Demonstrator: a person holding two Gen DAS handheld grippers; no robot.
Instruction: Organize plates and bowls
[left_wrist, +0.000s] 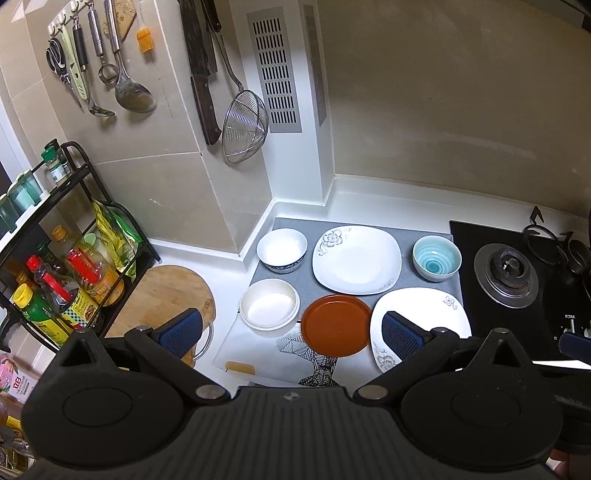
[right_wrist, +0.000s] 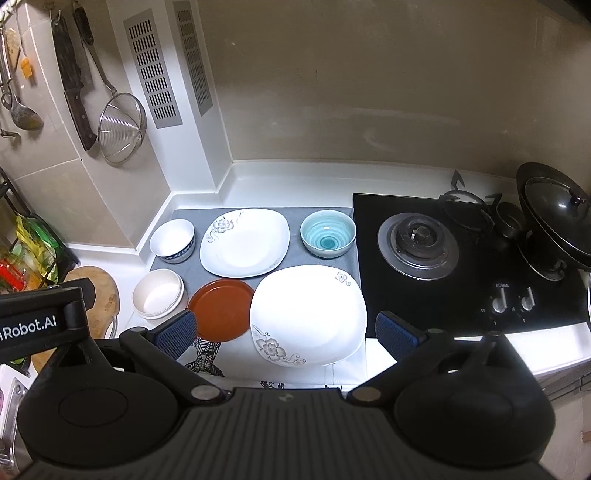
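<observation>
On a grey mat (left_wrist: 306, 284) lie two square white flowered plates, one at the back (left_wrist: 356, 258) (right_wrist: 244, 242) and one at the front right (left_wrist: 421, 306) (right_wrist: 308, 314). A round brown plate (left_wrist: 336, 325) (right_wrist: 221, 308) sits front centre. A white bowl with a blue band (left_wrist: 282, 249) (right_wrist: 172, 240) stands back left, a cream bowl (left_wrist: 269, 308) (right_wrist: 159, 298) front left, and a teal bowl (left_wrist: 437, 258) (right_wrist: 328, 233) back right. My left gripper (left_wrist: 291, 330) hovers open above the brown plate. My right gripper (right_wrist: 286, 332) hovers open above the front white plate. Both hold nothing.
A black gas hob (right_wrist: 421, 243) with a wok (right_wrist: 554, 214) lies to the right. A round wooden board (left_wrist: 166, 295) and a bottle rack (left_wrist: 62, 280) stand on the left. Utensils, a cleaver and a strainer (left_wrist: 245, 125) hang on the wall.
</observation>
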